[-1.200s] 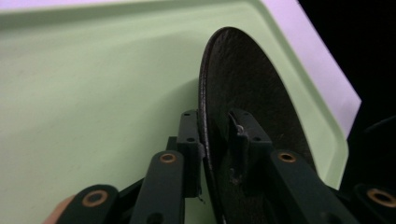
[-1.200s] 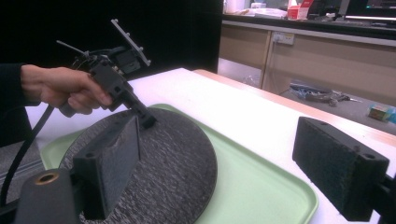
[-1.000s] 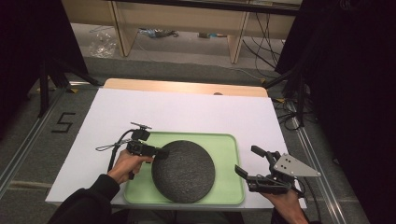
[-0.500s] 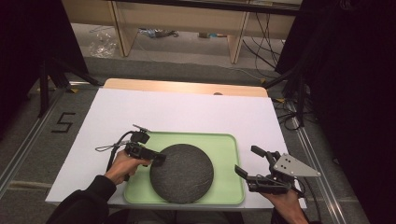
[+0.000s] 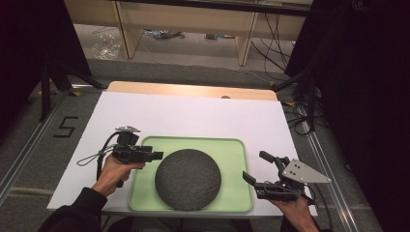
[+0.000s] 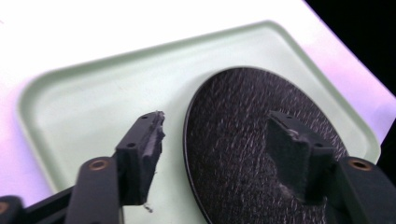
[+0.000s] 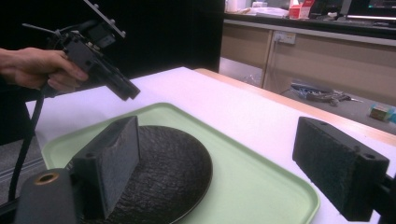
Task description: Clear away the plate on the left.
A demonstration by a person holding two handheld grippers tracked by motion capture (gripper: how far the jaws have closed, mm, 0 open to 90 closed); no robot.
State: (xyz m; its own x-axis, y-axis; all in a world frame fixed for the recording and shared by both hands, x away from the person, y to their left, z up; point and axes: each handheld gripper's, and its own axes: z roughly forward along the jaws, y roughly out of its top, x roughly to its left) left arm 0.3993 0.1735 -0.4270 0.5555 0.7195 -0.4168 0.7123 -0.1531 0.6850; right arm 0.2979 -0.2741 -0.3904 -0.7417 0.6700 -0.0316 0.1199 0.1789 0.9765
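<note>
A dark, rough round plate (image 5: 188,180) (image 6: 233,149) (image 7: 173,163) lies flat on a pale green tray (image 5: 193,140) (image 6: 93,102) (image 7: 261,186) at the near middle of the table. My left gripper (image 5: 157,155) (image 6: 217,128) hovers at the tray's left edge, pointing at the plate. It is open, with the plate's left rim seen between its jaws and nothing held. The left gripper (image 7: 123,88) also hangs above the tray's far side in the right gripper view. My right gripper (image 5: 255,166) (image 7: 224,154) stands wide open just off the tray's right edge, holding nothing.
The tray rests on a white sheet (image 5: 193,113) covering the table, with a wooden strip (image 5: 193,90) along the far edge. Beyond are shelves and cables on the floor. A "5" mark (image 5: 64,127) is on the floor at left.
My left gripper has drawn back to the left, off the plate's rim, and the plate has settled flat on the tray. The right gripper has stayed put.
</note>
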